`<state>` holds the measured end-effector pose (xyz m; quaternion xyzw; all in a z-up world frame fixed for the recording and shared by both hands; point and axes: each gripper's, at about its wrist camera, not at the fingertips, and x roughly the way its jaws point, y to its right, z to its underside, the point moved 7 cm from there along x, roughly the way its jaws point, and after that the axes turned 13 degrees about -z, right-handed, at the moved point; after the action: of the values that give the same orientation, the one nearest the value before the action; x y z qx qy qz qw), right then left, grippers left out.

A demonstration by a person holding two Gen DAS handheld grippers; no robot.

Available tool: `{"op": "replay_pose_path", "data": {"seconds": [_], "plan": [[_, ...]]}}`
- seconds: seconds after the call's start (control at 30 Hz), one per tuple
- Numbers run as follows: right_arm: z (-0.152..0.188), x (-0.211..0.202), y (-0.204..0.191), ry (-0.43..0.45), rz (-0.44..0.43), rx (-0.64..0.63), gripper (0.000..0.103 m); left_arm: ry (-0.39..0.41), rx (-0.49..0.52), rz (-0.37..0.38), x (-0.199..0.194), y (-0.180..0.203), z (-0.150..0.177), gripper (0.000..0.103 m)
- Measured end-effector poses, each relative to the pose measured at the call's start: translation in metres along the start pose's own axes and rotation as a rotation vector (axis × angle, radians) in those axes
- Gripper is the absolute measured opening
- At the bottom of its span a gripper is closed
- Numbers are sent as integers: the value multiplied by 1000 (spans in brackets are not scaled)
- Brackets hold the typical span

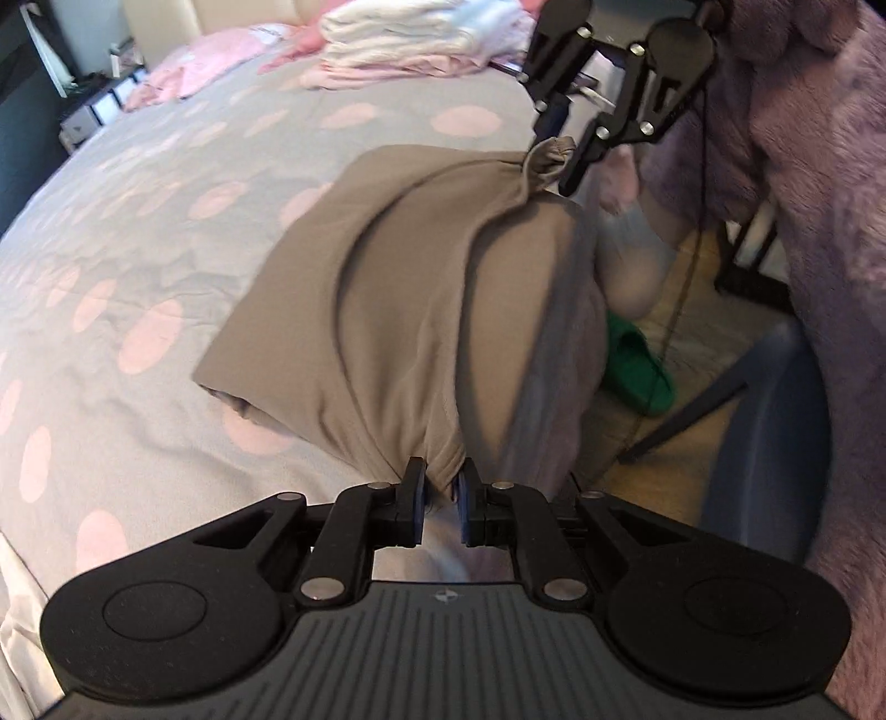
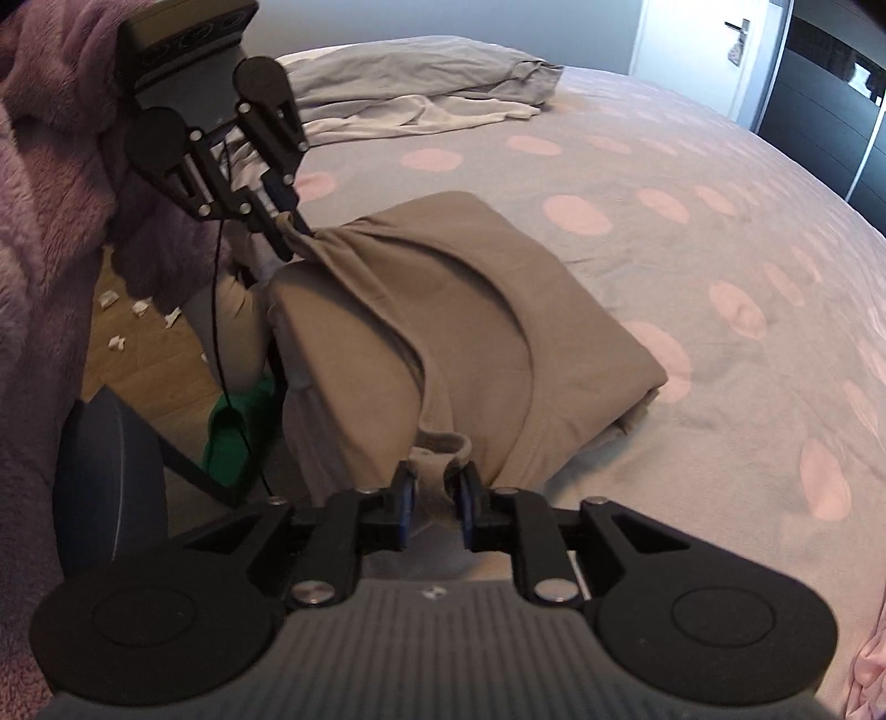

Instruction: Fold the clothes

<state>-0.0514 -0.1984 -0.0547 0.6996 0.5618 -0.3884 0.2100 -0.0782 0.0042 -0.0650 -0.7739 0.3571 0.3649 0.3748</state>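
Observation:
A taupe garment (image 1: 387, 288) (image 2: 443, 288) lies folded on the grey bed cover with pink dots (image 1: 166, 221) (image 2: 720, 221), its near side at the bed's edge. My left gripper (image 1: 441, 476) (image 2: 290, 241) is shut on one near corner, and the cloth gathers in taut creases toward it. My right gripper (image 2: 437, 482) (image 1: 562, 166) stands at the other near corner with its jaws a little apart. The hem sits as a slack loop between the pads, which do not press on it.
Folded white and pink clothes (image 1: 421, 27) are stacked at one far end of the bed, loose grey garments (image 2: 421, 83) at the other. A person's fluffy purple sleeve (image 1: 803, 166) fills the side. A green slipper (image 2: 232, 432) and a blue chair (image 2: 105, 459) stand on the floor.

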Motion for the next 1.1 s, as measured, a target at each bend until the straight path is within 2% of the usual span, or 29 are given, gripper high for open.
{"op": "replay_pose_path", "data": {"seconds": [0.13, 0.23, 0.37, 0.47, 0.53, 0.57, 0.6, 0.67, 0.83, 1.0, 1.1], "plan": [[1, 1, -10, -40, -50, -13, 27, -14, 14, 55, -9, 6, 0, 10], [2, 0, -24, -60, -76, -41, 39, -10, 25, 92, -18, 13, -1, 13], [-3, -2, -36, -52, -52, -78, 41, 57, 54, 37, -27, 21, -13, 17], [-12, 2, -40, -25, 11, -81, 39, 93, 0, -17, -25, 21, -25, 18], [-17, 8, -39, -7, 67, -55, 38, 108, -61, -61, -20, 15, -35, 20], [-20, 10, -35, 2, 99, -24, 32, 114, -92, -85, -17, 12, -39, 21], [-24, 12, -31, 17, 129, 5, 19, 119, -135, -123, -13, 5, -44, 21], [-31, 16, -20, 55, 188, 80, 14, 123, -232, -195, -6, -10, -52, 22], [-47, 12, 15, 188, 329, 294, 14, 148, -533, -295, 3, -60, -63, 22], [-52, 1, 52, 315, 462, 482, 14, 135, -864, -340, 15, -96, -54, 22], [-44, -2, 73, 352, 502, 621, 14, 117, -956, -355, 28, -111, -43, 22]]}}
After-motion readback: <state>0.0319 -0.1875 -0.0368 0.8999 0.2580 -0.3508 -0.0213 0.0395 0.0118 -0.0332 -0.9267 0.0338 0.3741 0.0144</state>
